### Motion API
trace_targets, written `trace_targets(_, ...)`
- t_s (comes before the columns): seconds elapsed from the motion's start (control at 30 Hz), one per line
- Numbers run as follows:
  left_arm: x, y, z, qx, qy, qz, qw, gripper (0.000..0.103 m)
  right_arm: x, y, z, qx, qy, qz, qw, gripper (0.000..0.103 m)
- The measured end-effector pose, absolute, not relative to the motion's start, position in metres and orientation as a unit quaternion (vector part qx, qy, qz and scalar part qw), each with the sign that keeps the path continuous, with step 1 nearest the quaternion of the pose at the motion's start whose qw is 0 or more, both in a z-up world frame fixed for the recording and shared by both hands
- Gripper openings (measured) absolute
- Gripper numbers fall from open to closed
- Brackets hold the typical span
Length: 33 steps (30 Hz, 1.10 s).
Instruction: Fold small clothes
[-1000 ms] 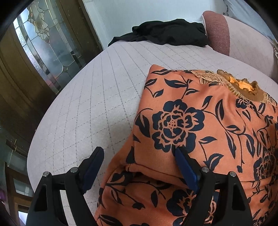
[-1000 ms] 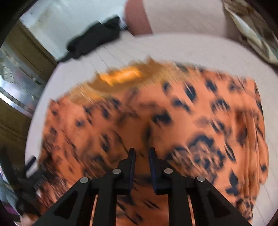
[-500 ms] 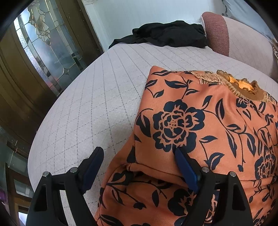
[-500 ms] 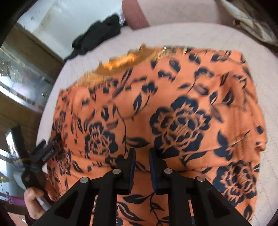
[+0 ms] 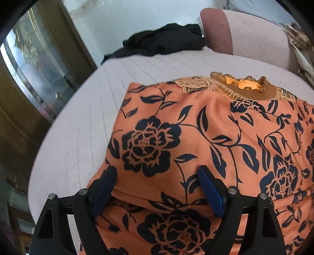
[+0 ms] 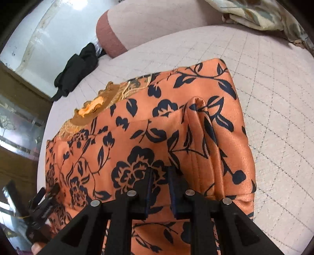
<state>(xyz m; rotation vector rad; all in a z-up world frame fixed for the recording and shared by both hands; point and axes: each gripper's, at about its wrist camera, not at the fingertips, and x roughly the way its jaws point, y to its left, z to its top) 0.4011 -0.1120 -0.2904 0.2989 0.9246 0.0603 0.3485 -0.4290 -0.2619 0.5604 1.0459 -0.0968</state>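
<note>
An orange garment (image 5: 206,137) with a dark-blue flower print and a brown lace collar (image 5: 247,88) lies flat on a pale quilted bed (image 5: 82,137). My left gripper (image 5: 157,182) hangs open over its left part, one finger near the left edge, above a crosswise fold line. My right gripper (image 6: 159,176) is shut with only a narrow slit between its pads and nothing held, just above the garment (image 6: 137,141). To its right runs a raised fold ridge (image 6: 202,125). The left gripper (image 6: 42,204) shows at that view's lower left.
A black garment (image 5: 162,43) lies bunched at the far edge of the bed. A mauve-ended bolster (image 5: 215,29) sits behind it, and cream patterned cloth (image 6: 255,13) lies at the back right. A glass-panelled wooden door (image 5: 29,68) stands left. Bare quilt (image 6: 274,117) extends right of the garment.
Both grippers have slid to the right over the garment. The right one now sits near the folded right side, whose ridge has come into view. Neither jaw opening has changed.
</note>
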Motion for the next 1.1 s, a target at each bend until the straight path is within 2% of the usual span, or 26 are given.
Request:
trace_targets(0.2, 0.400, -0.111, -0.284, 0.134, 0.438, 0.029, 0.888, 0.084, 0.334, -0.446, -0.256, 0.290, 0.505, -0.024, 0.813, 0.019)
trace_targets(0.37, 0.391, -0.128, -0.279, 0.129, 0.420, -0.005, 0.898, 0.084, 0.338, -0.464, -0.236, 0.297, 0.453, -0.039, 0.840, 0.020)
trace_targets(0.43, 0.386, -0.138, -0.278, 0.137, 0.412, -0.020, 0.901, 0.084, 0.344, -0.472, -0.240, 0.328, 0.443, -0.028, 0.834, 0.020)
trace_targets(0.53, 0.382, -0.153, -0.281, 0.154, 0.408, -0.034, 0.899, 0.084, 0.348, -0.481, -0.256, 0.315, 0.459, -0.079, 0.827, 0.018)
trace_targets(0.73, 0.380, -0.165, -0.292, 0.176, 0.420, -0.030, 0.890, 0.085, 0.341, -0.501, -0.260, 0.346, 0.439, -0.078, 0.825, 0.018)
trace_targets(0.93, 0.383, -0.157, -0.290, 0.156, 0.427, -0.036, 0.890, 0.085, 0.324, -0.488, -0.235, 0.329, 0.417, -0.079, 0.843, 0.020)
trace_targets(1.1, 0.380, -0.155, -0.284, 0.152, 0.413, -0.038, 0.897, 0.085, 0.321, -0.455, -0.233, 0.315, 0.447, -0.016, 0.837, 0.020)
